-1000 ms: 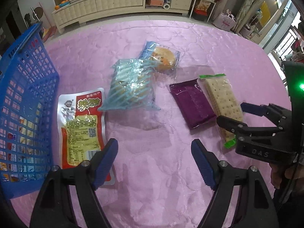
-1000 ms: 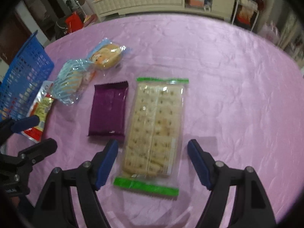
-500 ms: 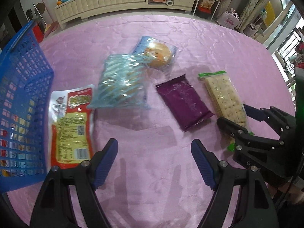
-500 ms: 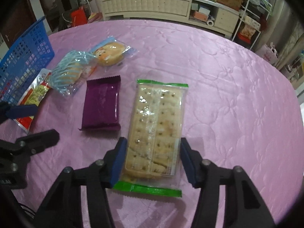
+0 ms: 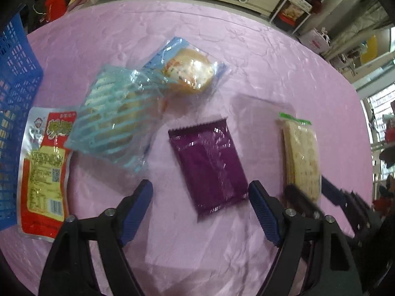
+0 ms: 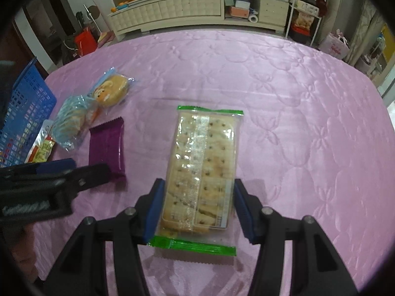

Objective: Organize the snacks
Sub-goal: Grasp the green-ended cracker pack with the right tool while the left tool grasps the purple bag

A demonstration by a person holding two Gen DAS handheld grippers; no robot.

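Note:
My right gripper [image 6: 197, 192] is shut on the near end of a clear cracker pack with green ends [image 6: 205, 162], one blue pad against each long side. The pack points away over the pink tablecloth [image 6: 296, 123]. In the left wrist view the same cracker pack [image 5: 301, 155] and my right gripper [image 5: 308, 190] sit at the right. My left gripper [image 5: 200, 190] is open, its fingers either side of the near end of a purple packet [image 5: 209, 162] without touching it. From the right wrist view, the left gripper [image 6: 84, 166] overlaps the purple packet [image 6: 107, 145].
A blue basket [image 5: 14, 79] stands at the left edge. Beside it lie a red and silver packet [image 5: 44, 172], a light blue striped pack [image 5: 113, 123] and a wrapped round bun [image 5: 190, 71]. A cream cabinet [image 6: 172, 9] stands beyond the table.
My right gripper has closed from wide open onto the cracker pack. The left gripper has moved right, from near the red packet to over the purple packet.

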